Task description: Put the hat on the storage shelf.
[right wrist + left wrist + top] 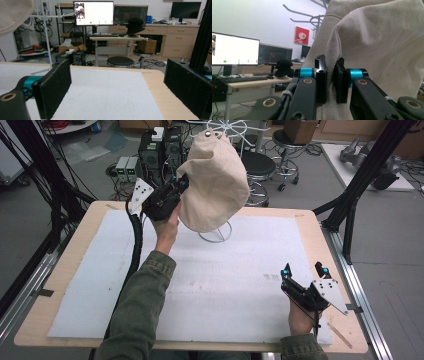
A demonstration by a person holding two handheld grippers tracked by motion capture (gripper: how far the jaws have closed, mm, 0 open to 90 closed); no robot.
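**Left tool pinching bag on stand; right tool idle**

Left tool (pixel 181 184), raised at far left-centre, has its jaws nearly closed on a fold of the cream canvas bag (pixel 215 182), probably to lift it off the white wire stand (pixel 216 233). Right tool (pixel 304 270) rests on the table (pixel 305 227), jaws wide apart, empty. No legible writing.
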